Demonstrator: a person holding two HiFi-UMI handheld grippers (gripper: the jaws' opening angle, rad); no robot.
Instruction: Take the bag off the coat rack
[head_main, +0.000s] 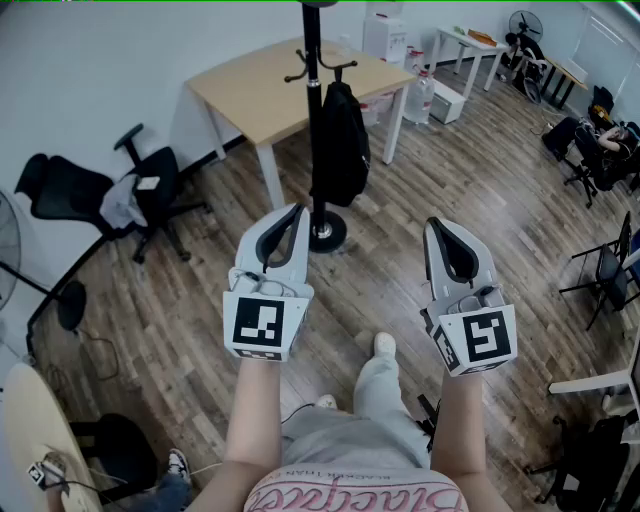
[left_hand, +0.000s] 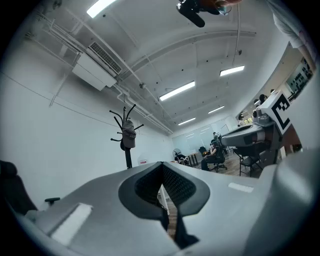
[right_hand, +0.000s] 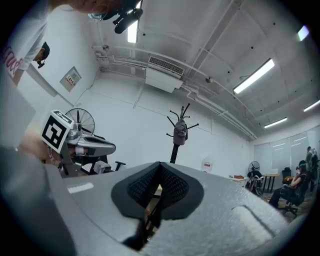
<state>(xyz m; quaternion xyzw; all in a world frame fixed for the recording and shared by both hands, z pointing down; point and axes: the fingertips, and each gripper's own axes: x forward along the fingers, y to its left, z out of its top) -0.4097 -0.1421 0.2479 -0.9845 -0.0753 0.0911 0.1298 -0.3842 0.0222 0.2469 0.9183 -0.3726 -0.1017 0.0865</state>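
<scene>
A black bag (head_main: 340, 145) hangs from a hook of the black coat rack (head_main: 314, 90), which stands on a round base on the wood floor. My left gripper (head_main: 297, 210) is shut and empty, held just in front of the rack's base. My right gripper (head_main: 435, 225) is also shut and empty, off to the right of the rack. In the left gripper view the left gripper (left_hand: 162, 167) points up at the rack's top (left_hand: 127, 135), where a grey cap hangs. The right gripper (right_hand: 160, 167) faces the same rack top (right_hand: 179, 131). The bag is hidden in both gripper views.
A light wooden table (head_main: 290, 80) stands right behind the rack. A black office chair (head_main: 150, 190) sits to the left, with a fan stand (head_main: 60, 300) nearer. Desks, chairs and a seated person (head_main: 610, 140) fill the far right. My own shoe (head_main: 383, 345) is below the grippers.
</scene>
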